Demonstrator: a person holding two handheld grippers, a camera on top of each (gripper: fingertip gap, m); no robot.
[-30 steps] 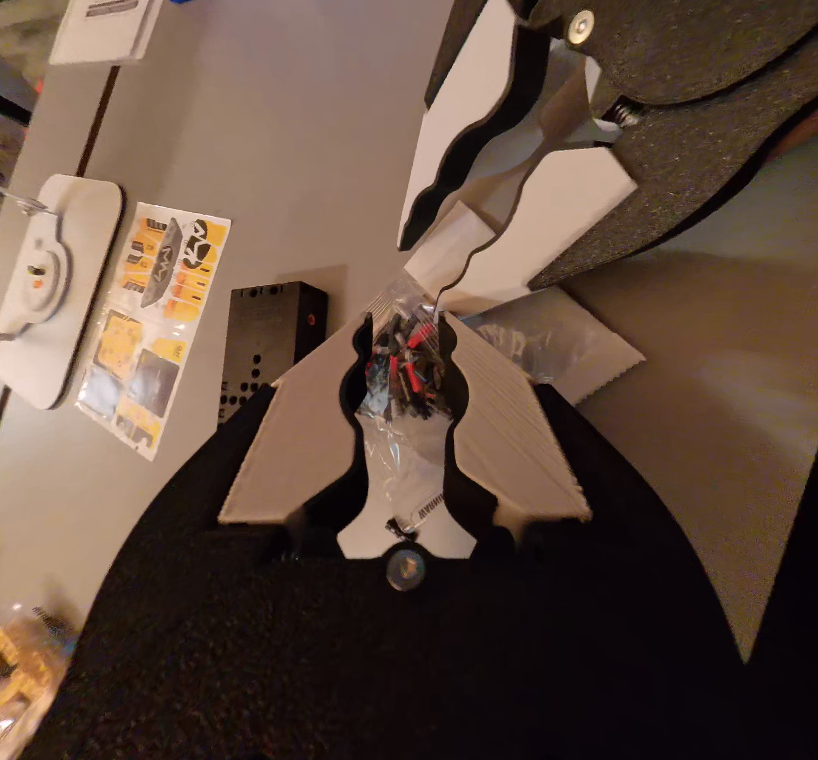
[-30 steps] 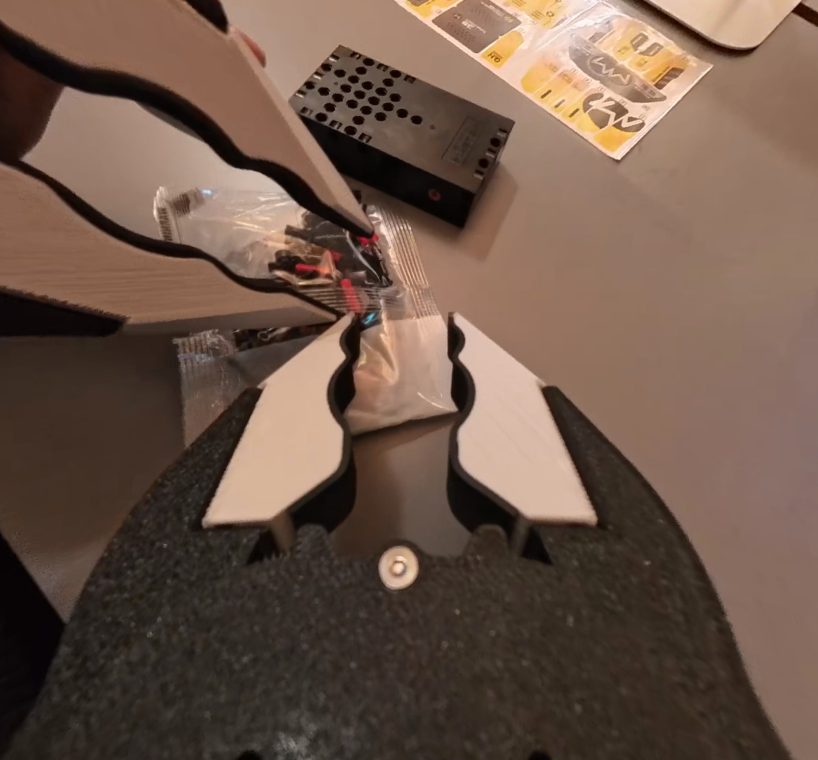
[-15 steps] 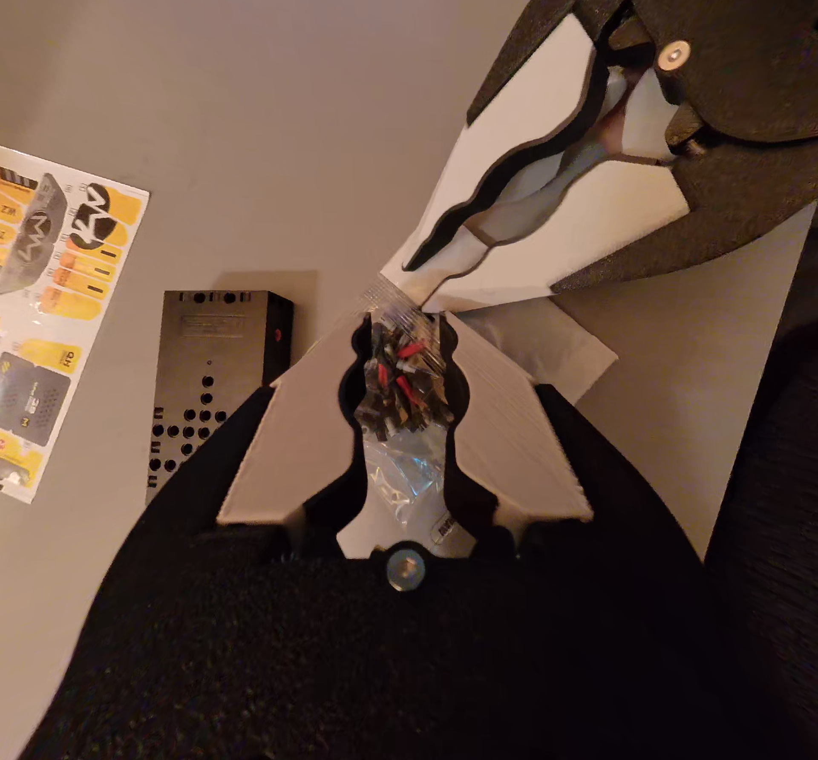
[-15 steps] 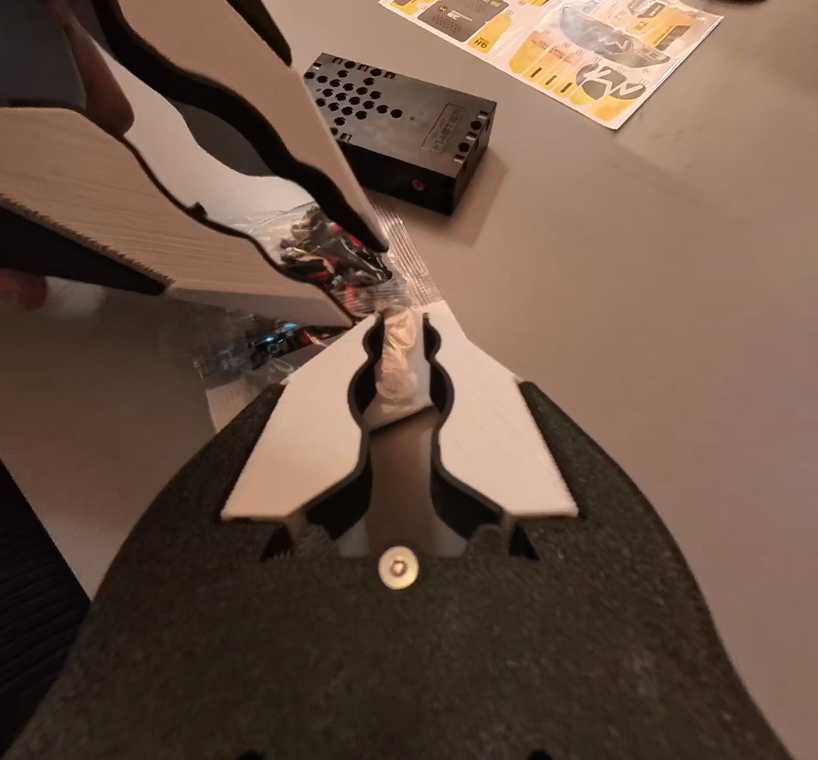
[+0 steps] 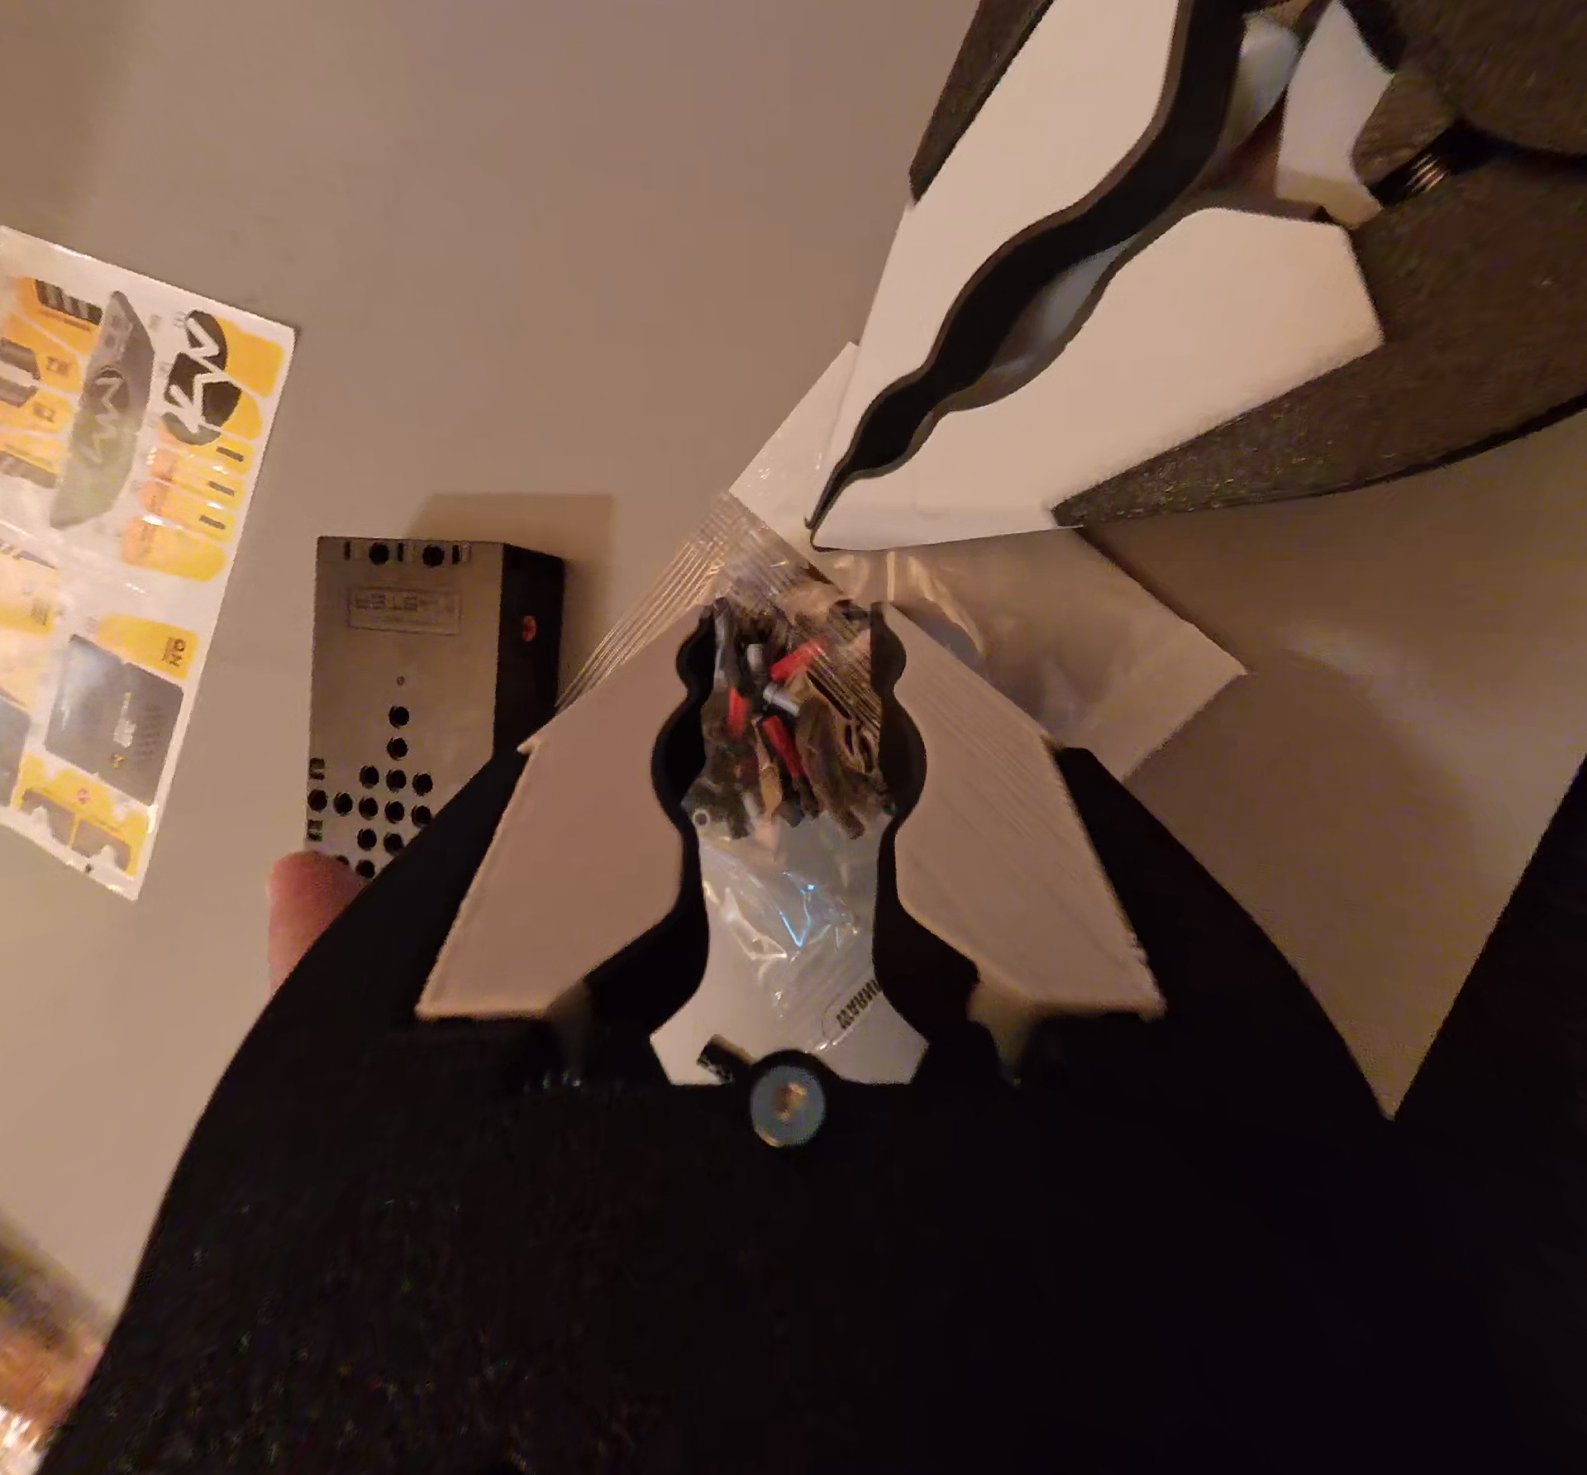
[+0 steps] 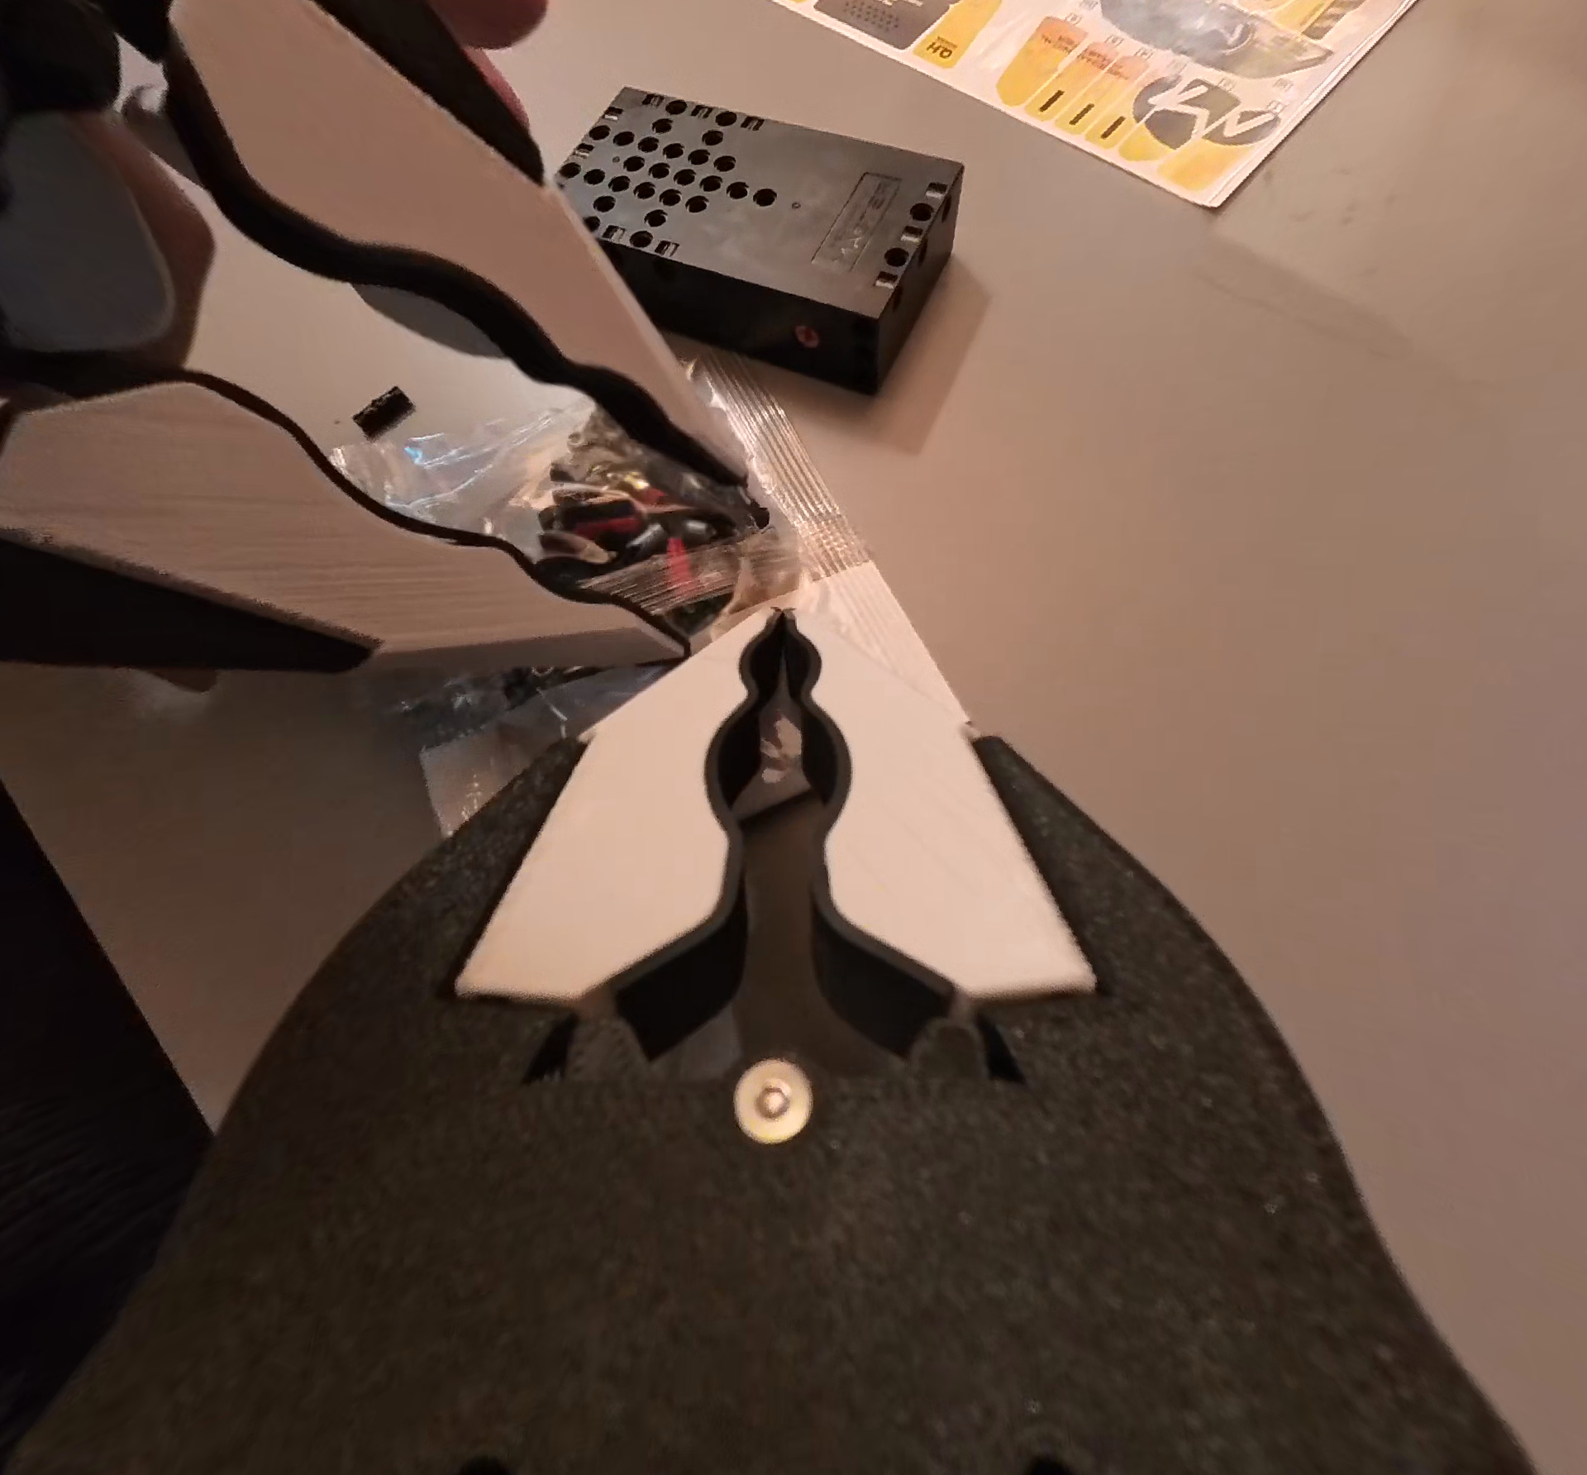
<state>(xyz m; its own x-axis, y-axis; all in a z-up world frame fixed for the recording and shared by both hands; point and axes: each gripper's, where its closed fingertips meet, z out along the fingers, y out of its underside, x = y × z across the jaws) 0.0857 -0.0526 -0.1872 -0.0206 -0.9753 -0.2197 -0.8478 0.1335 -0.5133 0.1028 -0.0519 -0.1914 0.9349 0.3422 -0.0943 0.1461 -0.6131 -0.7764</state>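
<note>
Item: clear parts bag (image 5: pixel 786 755), small black and red pieces, above grey table (image 5: pixel 515 145).
Left gripper (image 5: pixel 790 635): clamped on bag body.
Right gripper (image 6: pixel 783 618): pinched on sealed corner at 1 o'clock.
Black perforated box (image 5: pixel 404 695): 9 o'clock.
Risk: opposed pulling may burst film, scattering pieces.

The clear plastic bag of small black and red parts (image 5: pixel 786 734) lies on the grey table (image 5: pixel 515 188), between the fingers of the left tongs (image 5: pixel 790 618). The right tongs (image 6: pixel 783 619) pinch a corner of that bag on the side nearest the right wrist camera. Just beyond the bag sits the black perforated rectangular box (image 6: pixel 773 231). Farther beyond the bag, past the box, lies the yellow-and-black sticker sheet (image 6: pixel 1116 16). 1 small black piece (image 6: pixel 384 408) rests beside the bag.
</note>
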